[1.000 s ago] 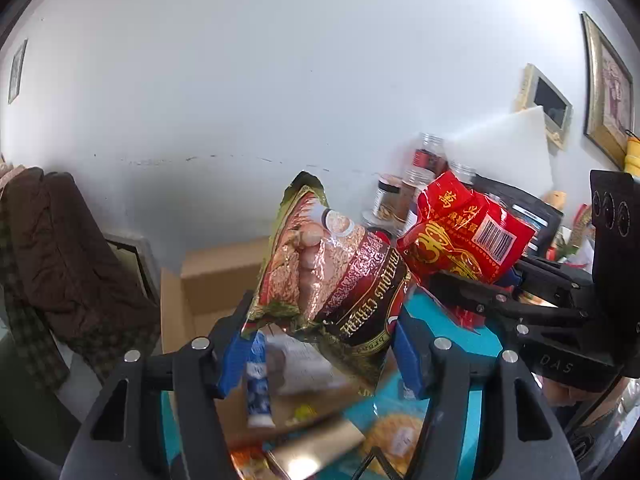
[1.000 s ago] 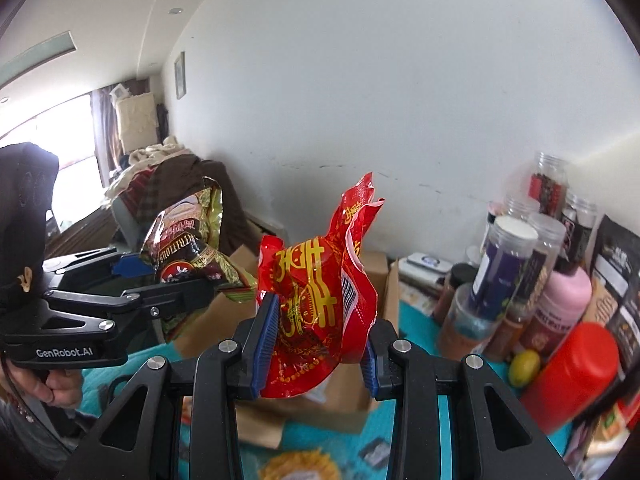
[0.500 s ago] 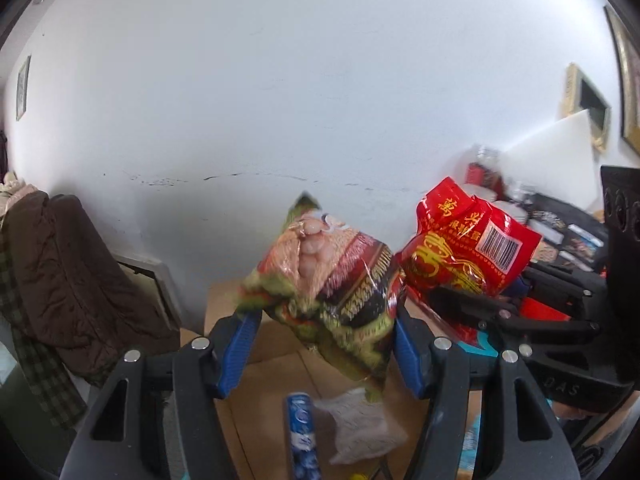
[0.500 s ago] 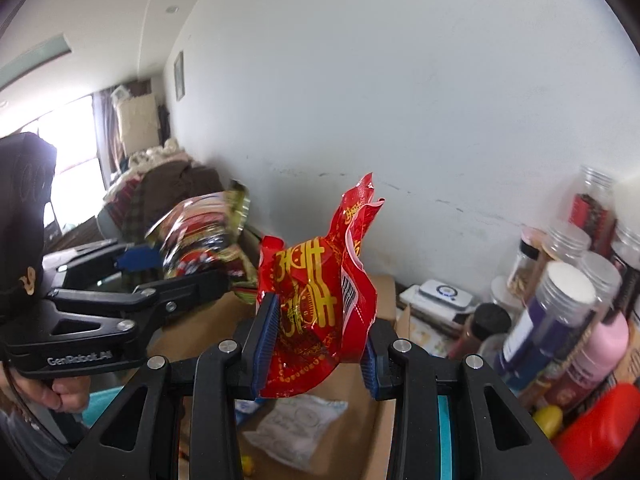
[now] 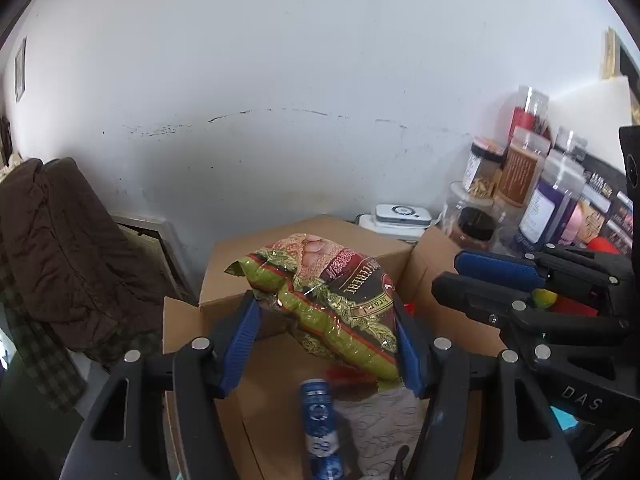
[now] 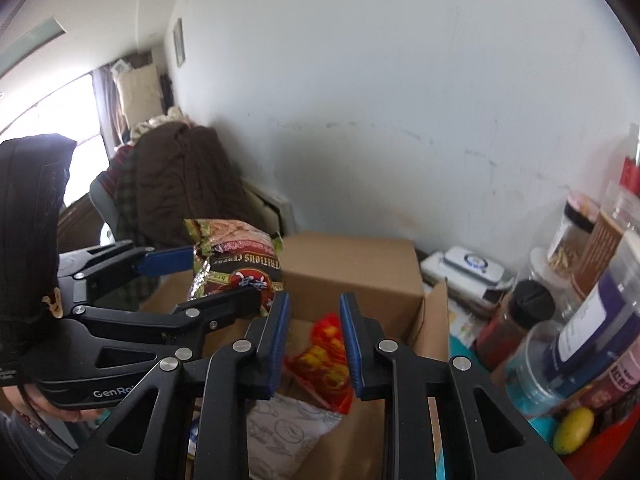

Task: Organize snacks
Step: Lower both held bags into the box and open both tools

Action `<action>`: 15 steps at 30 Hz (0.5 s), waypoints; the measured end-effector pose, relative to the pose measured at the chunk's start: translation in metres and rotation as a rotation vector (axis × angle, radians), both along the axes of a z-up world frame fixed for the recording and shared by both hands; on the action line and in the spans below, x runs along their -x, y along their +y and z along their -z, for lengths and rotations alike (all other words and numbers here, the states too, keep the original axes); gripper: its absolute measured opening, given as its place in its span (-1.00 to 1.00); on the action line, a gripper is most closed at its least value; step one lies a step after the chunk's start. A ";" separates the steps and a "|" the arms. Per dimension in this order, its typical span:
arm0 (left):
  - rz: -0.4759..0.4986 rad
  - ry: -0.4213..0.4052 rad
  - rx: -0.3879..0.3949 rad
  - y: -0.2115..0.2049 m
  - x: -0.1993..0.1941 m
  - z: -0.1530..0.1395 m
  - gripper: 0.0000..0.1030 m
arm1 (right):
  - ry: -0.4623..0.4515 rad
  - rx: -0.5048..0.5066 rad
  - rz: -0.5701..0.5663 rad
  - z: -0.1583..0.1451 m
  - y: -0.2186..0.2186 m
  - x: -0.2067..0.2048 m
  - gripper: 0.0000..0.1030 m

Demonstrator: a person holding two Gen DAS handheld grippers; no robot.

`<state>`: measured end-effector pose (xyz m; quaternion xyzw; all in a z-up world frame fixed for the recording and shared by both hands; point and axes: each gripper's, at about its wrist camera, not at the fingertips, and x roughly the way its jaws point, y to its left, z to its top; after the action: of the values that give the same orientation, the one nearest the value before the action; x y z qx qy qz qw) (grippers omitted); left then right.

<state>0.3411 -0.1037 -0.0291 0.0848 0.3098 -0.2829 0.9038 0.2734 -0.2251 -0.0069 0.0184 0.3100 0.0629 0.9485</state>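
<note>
Red snack bag (image 6: pixel 326 354) lies in cardboard box (image 6: pixel 430 320); right claw (image 6: pixel 314 340) released, empty above it; left claw (image 5: pixel 326 344) grasps cereal bag (image 5: pixel 334 300) over box, not yet dropped; jars (image 6: pixel 592 312) beside box untouched.

Our left gripper (image 5: pixel 326 344) clamps a green and dark red cereal bag (image 5: pixel 332 300) between its blue pads (image 5: pixel 240 342), holding it above an open cardboard box (image 5: pixel 304 248) that stands against the white wall (image 5: pixel 280 80). Below the bag, inside the box, we see a blue tube (image 5: pixel 320 420) beside a pale printed packet (image 5: pixel 376 428). At right, our right gripper (image 5: pixel 472 276) reaches in with nothing between its fingers. Jars (image 5: pixel 520 172) crowd the corner behind it, and a brown coat (image 5: pixel 56 248) hangs at left.
</note>
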 end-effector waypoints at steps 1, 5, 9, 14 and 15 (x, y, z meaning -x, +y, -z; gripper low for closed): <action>-0.005 0.005 -0.010 -0.001 -0.001 0.002 0.19 | 0.012 -0.002 -0.002 0.003 0.000 -0.002 -0.50; -0.023 0.039 -0.049 -0.006 -0.008 0.013 0.19 | 0.056 0.021 -0.001 0.014 0.002 -0.008 -0.50; -0.061 0.064 -0.099 -0.007 -0.012 0.020 0.19 | 0.088 0.023 0.003 0.021 0.003 -0.013 -0.50; -0.080 0.097 -0.120 -0.007 -0.016 0.025 0.25 | 0.116 0.032 0.027 0.026 0.000 -0.017 -0.48; -0.089 0.099 -0.130 -0.008 -0.017 0.026 0.27 | 0.125 0.037 0.037 0.028 -0.001 -0.018 -0.47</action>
<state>0.3577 -0.1113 -0.0547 0.1154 0.3752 -0.2255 0.8916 0.2912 -0.2260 -0.0349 0.0106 0.3692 0.0384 0.9285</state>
